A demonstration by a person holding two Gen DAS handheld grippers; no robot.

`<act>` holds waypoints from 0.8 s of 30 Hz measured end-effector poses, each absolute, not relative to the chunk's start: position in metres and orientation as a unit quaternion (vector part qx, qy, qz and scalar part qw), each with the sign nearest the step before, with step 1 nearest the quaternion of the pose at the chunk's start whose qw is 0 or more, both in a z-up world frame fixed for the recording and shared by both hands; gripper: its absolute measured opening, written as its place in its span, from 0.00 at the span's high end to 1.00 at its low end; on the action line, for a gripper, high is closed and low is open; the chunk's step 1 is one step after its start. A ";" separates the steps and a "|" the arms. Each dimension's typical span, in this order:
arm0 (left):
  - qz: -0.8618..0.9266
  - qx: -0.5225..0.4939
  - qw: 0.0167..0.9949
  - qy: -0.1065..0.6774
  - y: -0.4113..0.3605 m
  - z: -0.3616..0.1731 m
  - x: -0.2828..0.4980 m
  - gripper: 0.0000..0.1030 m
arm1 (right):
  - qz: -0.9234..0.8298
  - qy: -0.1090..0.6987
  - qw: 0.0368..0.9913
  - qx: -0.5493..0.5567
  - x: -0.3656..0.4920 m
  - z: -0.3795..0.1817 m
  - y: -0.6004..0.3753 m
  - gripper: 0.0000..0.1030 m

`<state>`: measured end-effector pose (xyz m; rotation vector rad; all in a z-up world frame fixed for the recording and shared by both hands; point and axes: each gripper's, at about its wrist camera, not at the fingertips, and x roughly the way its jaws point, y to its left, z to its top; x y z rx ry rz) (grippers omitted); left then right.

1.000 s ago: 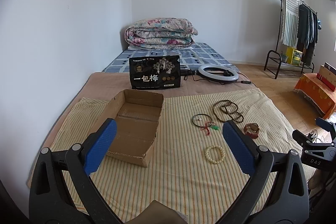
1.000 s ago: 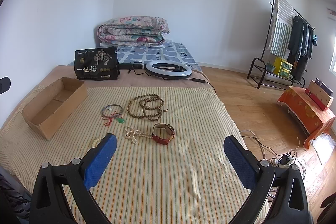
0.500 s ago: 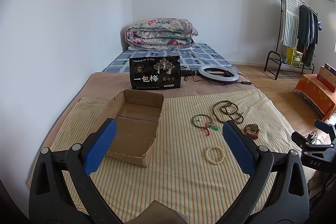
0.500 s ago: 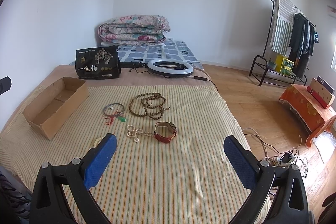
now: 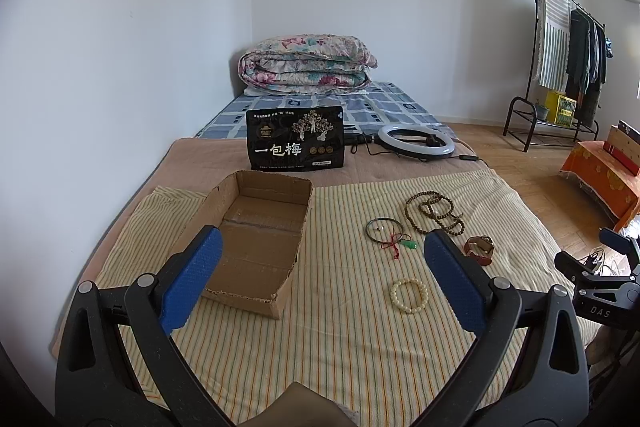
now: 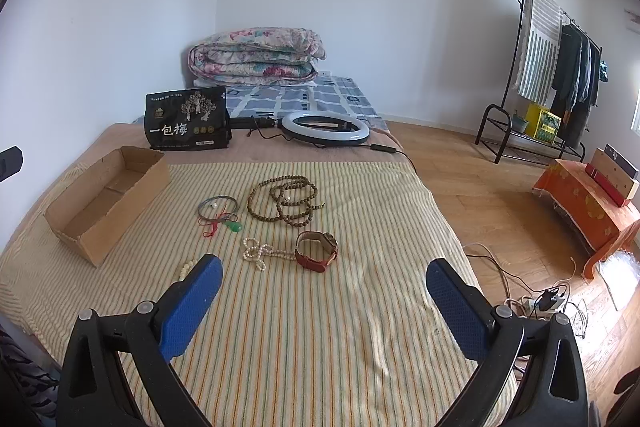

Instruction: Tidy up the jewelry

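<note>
A bare white-walled bedroom, with a striped cloth (image 6: pixel 320 327) spread over the low bed. On it, a cardboard box (image 5: pixel 256 239) sits to the left with nothing in it. The jewelry lies loose to its right: a brown bead necklace (image 6: pixel 284 201), a thin bangle (image 6: pixel 218 207) with a green pendant (image 6: pixel 233 225), a pearl string (image 6: pixel 260 253), a watch (image 6: pixel 316 251) and a cream bracelet (image 5: pixel 409 295). The left gripper (image 5: pixel 320 277) and right gripper (image 6: pixel 324 293) hover above the cloth, both spread wide, holding nothing.
</note>
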<state>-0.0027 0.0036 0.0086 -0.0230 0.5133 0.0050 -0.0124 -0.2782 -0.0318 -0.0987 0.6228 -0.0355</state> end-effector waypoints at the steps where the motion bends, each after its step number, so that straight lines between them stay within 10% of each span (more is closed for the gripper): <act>1: 0.002 -0.011 0.967 0.255 0.004 0.009 -0.003 0.01 | -0.017 0.307 0.950 -0.048 -0.012 -0.032 -0.279 0.00; 24: 0.002 -0.012 0.967 0.255 0.004 0.007 -0.003 0.01 | -0.016 0.311 0.949 -0.045 -0.013 -0.034 -0.281 0.00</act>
